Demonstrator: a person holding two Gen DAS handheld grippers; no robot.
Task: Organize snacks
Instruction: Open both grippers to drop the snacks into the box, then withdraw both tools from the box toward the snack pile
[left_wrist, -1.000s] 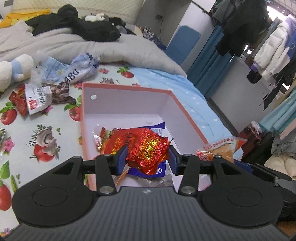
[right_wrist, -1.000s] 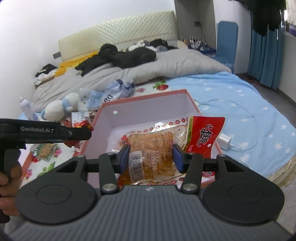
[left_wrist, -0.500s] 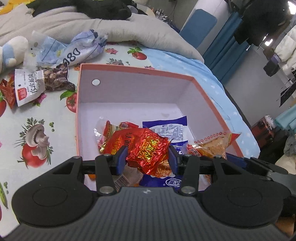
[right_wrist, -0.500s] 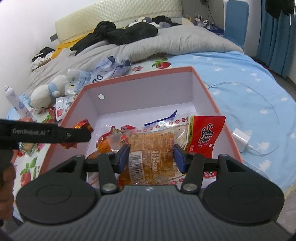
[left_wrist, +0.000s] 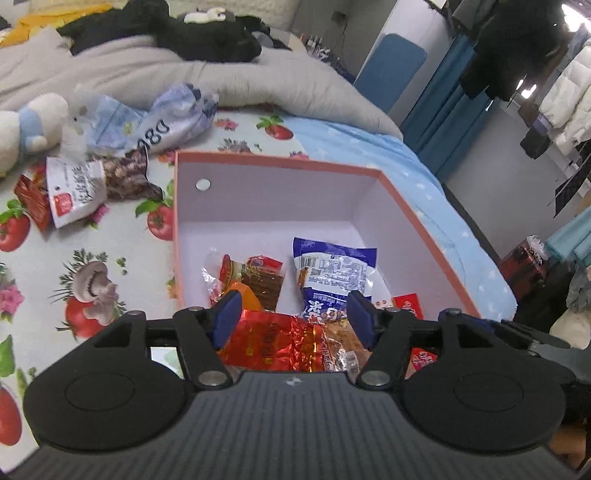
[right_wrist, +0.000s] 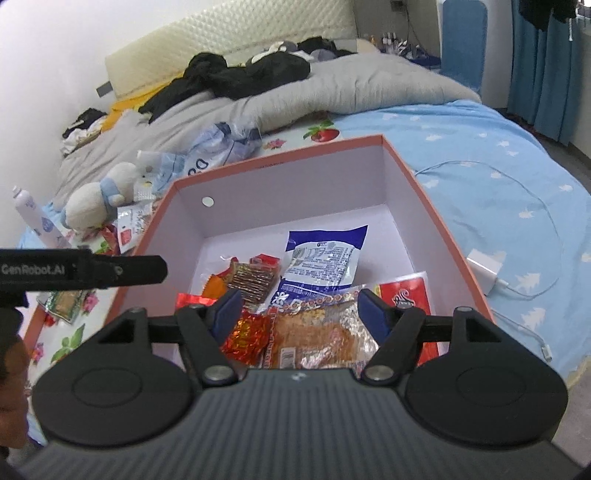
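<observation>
A pink-rimmed box (left_wrist: 406, 206) with a white inside sits on the bed; it also shows in the right wrist view (right_wrist: 436, 218). In it lie a blue-white packet (left_wrist: 332, 273), a brown snack (left_wrist: 258, 284), a red foil packet (left_wrist: 273, 341) and a clear orange packet (right_wrist: 321, 339). My left gripper (left_wrist: 291, 314) is open above the red foil packet, which lies loose below it. My right gripper (right_wrist: 299, 306) is open above the orange packet, which rests in the box. The left gripper's body (right_wrist: 81, 271) shows at the right wrist view's left.
Loose snack packets (left_wrist: 77, 188), a crumpled blue bag (left_wrist: 162, 122) and a plush toy (left_wrist: 22, 125) lie left of the box on the fruit-print cloth. A white charger and cable (right_wrist: 487, 271) lie right of the box. Grey duvet and black clothes lie behind.
Both grippers opened and let go of their packets, which now lie in the box. Both grippers pulled back and up a little.
</observation>
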